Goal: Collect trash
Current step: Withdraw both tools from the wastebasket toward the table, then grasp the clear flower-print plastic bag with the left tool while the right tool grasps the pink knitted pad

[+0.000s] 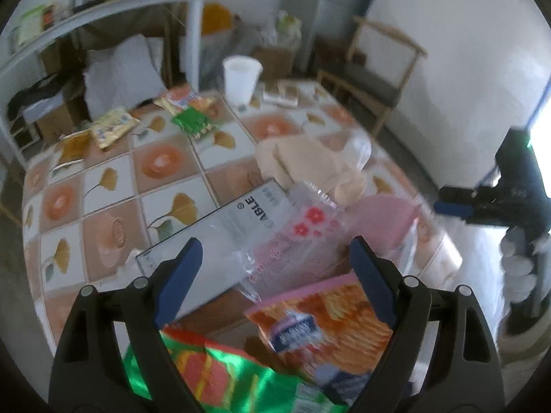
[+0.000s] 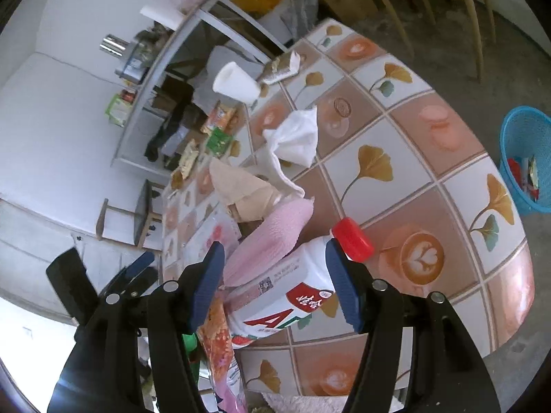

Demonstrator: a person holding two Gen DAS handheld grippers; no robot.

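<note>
white bottle (image 2: pixel 286 292) with red cap (image 2: pixel 353 239) lying on the tiled desk (image 2: pixel 406 179), between the spread fingers of the open right claw (image 2: pixel 275 285); pink cloth (image 2: pixel 272 237) alongside. left claw (image 1: pixel 275 275) open over snack wrappers (image 1: pixel 327 323). blue basket (image 2: pixel 525 158) on floor.

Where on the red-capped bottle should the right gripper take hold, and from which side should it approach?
Grip the white body of the bottle, not the red cap. It lies on its side on the table, cap pointing away, and the body already sits between the open fingers of the right gripper. Come from the base end, along the bottle, fingers on its two long sides. The cap looks too short and rounded.
</note>
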